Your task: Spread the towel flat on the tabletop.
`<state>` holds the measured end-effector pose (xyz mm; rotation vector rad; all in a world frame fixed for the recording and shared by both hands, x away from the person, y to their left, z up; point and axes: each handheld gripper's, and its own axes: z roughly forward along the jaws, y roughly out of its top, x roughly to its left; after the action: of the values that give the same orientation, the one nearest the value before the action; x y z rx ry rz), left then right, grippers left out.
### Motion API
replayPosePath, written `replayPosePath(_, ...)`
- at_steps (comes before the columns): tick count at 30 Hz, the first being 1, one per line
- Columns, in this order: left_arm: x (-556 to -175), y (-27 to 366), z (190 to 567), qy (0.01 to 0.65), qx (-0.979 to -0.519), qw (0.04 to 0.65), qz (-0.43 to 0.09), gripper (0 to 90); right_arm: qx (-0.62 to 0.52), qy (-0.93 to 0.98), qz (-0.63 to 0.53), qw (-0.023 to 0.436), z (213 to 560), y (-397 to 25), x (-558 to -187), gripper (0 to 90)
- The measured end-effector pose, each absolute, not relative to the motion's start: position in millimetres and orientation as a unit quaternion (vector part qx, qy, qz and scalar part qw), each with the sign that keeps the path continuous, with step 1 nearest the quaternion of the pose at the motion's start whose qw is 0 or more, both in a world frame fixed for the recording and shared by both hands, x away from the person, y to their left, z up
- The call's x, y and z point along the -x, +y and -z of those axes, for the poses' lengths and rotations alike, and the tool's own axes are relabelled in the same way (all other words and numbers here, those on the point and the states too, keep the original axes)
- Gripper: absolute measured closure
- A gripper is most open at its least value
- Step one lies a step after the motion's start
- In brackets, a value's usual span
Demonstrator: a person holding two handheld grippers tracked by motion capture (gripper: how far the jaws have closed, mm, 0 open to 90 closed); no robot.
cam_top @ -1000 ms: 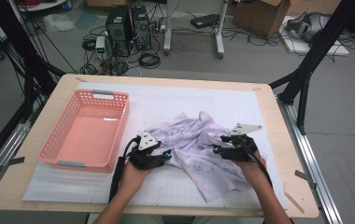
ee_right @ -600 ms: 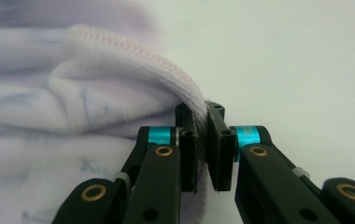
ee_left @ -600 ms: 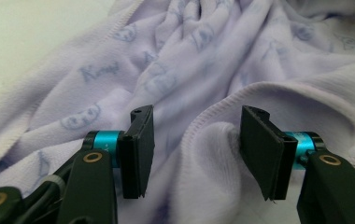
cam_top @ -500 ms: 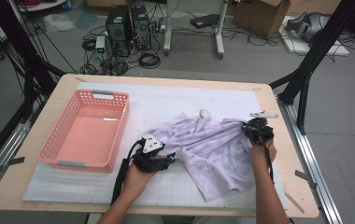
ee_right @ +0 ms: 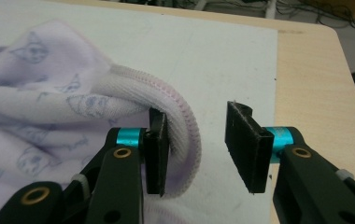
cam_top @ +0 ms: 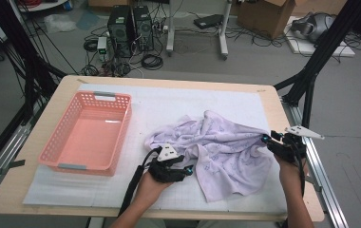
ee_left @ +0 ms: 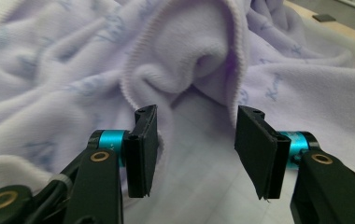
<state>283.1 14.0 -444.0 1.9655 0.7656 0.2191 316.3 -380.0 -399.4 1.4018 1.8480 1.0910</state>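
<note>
A pale lilac towel [cam_top: 221,149] with a faint printed pattern lies crumpled on the white mat [cam_top: 169,107]. My left gripper [cam_top: 185,170] sits at its left edge, open, with a fold of the towel [ee_left: 185,60] just beyond its jaws and bare mat between them. My right gripper [cam_top: 265,140] is at the towel's right corner, also open. In the right gripper view the towel's hemmed corner [ee_right: 175,126] drapes over the left jaw [ee_right: 157,149] and hangs partly in the gap, with the jaws standing well apart.
A pink plastic basket [cam_top: 64,152] stands on the mat to the left of the towel. The table's right wooden edge [cam_top: 290,166] lies close to my right gripper. Black frame legs, cables and computer boxes stand on the floor beyond the table.
My right gripper has moved out to the right and then a little nearer, drawing the towel's right corner with it so the cloth lies wider. My left gripper has stayed in place.
</note>
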Motion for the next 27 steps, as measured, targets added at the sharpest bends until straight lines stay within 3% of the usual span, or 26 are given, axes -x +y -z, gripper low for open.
replayPosePath(3, -283.0, 1.2, 446.9, 0.309, -0.819, 0.476, -0.087, 46.4, -0.509, 0.704, -0.412, 0.275, 398.4, -385.2, -307.5, 57.2)
replayPosePath(7, -285.2, -19.6, 449.0, 0.313, -0.826, 0.46, -0.09, 40.9, -0.492, 0.719, -0.422, 0.251, 396.7, -390.1, -301.2, 45.3)
replayPosePath(9, -284.1, -29.4, 449.3, 0.307, -0.833, 0.448, -0.1, 38.5, -0.477, 0.73, -0.422, 0.247, 397.8, -388.7, -295.2, 43.5)
replayPosePath(12, -281.0, -41.4, 450.9, 0.299, -0.847, 0.421, -0.129, 37.5, -0.466, 0.728, -0.446, 0.232, 399.1, -387.9, -281.2, 38.6)
replayPosePath(15, -277.6, -46.6, 451.5, 0.291, -0.851, 0.412, -0.148, 37.0, -0.451, 0.735, -0.477, 0.171, 401.3, -385.1, -270.2, 31.0)
replayPosePath(17, -278.0, -46.4, 451.5, 0.294, -0.85, 0.413, -0.147, 38.5, -0.443, 0.754, -0.452, 0.177, 402.5, -376.5, -263.3, 30.6)
replayPosePath(19, -276.6, -46.3, 451.3, 0.29, -0.849, 0.417, -0.149, 47.8, -0.444, 0.755, -0.449, 0.176, 403.5, -373.1, -259.8, 30.8)
replayPosePath(23, -275.2, -42.7, 450.6, 0.289, -0.848, 0.422, -0.141, 85.8, -0.447, 0.759, -0.439, 0.176, 411.1, -370.9, -255.3, 32.3)
replayPosePath(27, -272.9, -22.0, 447.0, 0.313, -0.843, 0.421, -0.12, 87.2, -0.459, 0.76, -0.424, 0.179, 419.8, -373.8, -250.9, 34.1)
